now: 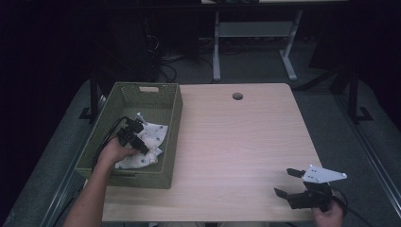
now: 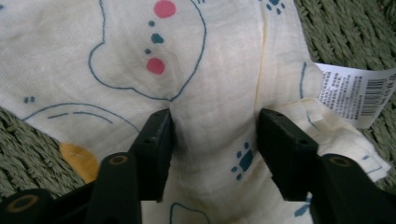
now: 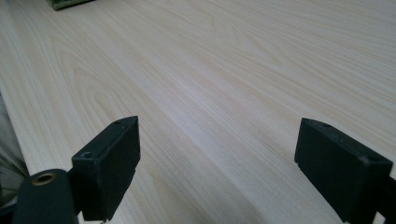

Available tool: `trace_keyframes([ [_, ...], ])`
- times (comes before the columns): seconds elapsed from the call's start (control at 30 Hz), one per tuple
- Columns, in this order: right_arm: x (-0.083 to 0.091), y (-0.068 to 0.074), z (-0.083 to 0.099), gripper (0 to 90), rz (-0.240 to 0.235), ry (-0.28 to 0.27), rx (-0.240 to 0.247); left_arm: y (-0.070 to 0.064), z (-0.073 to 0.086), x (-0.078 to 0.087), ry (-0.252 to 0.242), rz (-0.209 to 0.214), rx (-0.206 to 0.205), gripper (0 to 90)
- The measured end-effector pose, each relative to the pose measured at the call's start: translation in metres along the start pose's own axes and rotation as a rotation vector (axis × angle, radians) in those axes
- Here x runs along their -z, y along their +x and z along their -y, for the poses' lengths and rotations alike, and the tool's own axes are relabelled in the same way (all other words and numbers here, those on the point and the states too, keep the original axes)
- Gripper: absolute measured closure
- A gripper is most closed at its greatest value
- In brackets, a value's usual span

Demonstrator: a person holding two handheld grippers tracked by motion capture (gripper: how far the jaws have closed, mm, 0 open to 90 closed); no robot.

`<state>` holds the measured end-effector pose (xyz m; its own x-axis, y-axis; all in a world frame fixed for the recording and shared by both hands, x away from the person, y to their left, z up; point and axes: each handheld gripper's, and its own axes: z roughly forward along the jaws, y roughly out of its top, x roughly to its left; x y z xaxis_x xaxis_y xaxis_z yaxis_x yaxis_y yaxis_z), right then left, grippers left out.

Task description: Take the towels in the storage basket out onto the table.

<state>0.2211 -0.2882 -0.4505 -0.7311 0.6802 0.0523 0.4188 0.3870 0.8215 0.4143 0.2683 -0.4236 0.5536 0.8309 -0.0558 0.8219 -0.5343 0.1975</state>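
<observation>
Black jaws of the left gripper point(image 2: 212, 135) press into a cream muslin cloth printed with blue paw marks and pink dots point(image 2: 187, 70), parted around a raised ridge, not yet pinched. It lies in the green woven basket point(image 1: 171, 123) at the table's left. Soft, light, limp; I judge that bunched ridge the best hold. The right gripper point(image 1: 288, 182) hovers open over the pale wooden table point(image 1: 236, 142).

Only printed matter: a white sewn-in care tag point(image 2: 357, 93) on the cream cotton cloth with blue paw prints and pink dots point(image 2: 196, 70), seen in left gripper view. Tag carries several lines of tiny black print plus a barcode at its right end; chars too small & blurred to read. No other text, brand or nos. legible.
</observation>
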Motion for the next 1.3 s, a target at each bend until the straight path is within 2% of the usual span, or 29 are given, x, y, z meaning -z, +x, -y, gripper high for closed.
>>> trace_keyframes([
  [0.3, 0.000, 0.000, 0.000, 14.0, 0.000, -0.001, 0.001, -0.001, 0.000, 0.002, -0.012, 0.024, 0.018, 68.0],
  [0.43, 0.000, 0.000, 0.000, 14.0, 0.001, -0.001, 0.000, -0.001, 0.000, 0.003, -0.014, 0.022, 0.028, 71.5],
  [0.57, 0.001, 0.000, 0.000, 14.0, 0.002, -0.003, 0.001, 0.000, 0.000, 0.005, -0.015, 0.013, 0.017, 73.7],
  [0.6, 0.001, 0.000, 0.000, 14.0, 0.002, -0.003, -0.001, -0.001, 0.001, 0.006, -0.020, 0.016, 0.031, 74.0],
  [0.67, 0.001, 0.000, 0.000, 14.0, 0.002, -0.004, -0.001, -0.001, 0.001, 0.008, -0.024, 0.010, 0.029, 74.7],
  [0.73, 0.002, 0.000, 0.000, 14.0, 0.004, -0.005, -0.003, 0.000, 0.003, 0.011, -0.044, 0.017, 0.047, 75.1],
  [0.77, 0.002, 0.000, 0.000, 14.0, 0.004, -0.005, -0.004, 0.001, 0.003, 0.012, -0.042, 0.013, 0.037, 75.3],
  [0.87, 0.002, 0.000, 0.000, 14.0, 0.005, -0.006, -0.002, 0.004, 0.007, 0.018, -0.070, 0.026, 0.059, 75.5],
  [1.1, 0.002, 0.000, 0.000, 14.0, 0.008, -0.007, -0.002, 0.008, 0.016, 0.036, -0.128, 0.051, 0.068, 75.7],
  [1.3, 0.002, 0.000, 0.000, 14.0, 0.011, -0.009, -0.002, 0.009, 0.024, 0.049, -0.188, 0.065, 0.050, 76.1],
])
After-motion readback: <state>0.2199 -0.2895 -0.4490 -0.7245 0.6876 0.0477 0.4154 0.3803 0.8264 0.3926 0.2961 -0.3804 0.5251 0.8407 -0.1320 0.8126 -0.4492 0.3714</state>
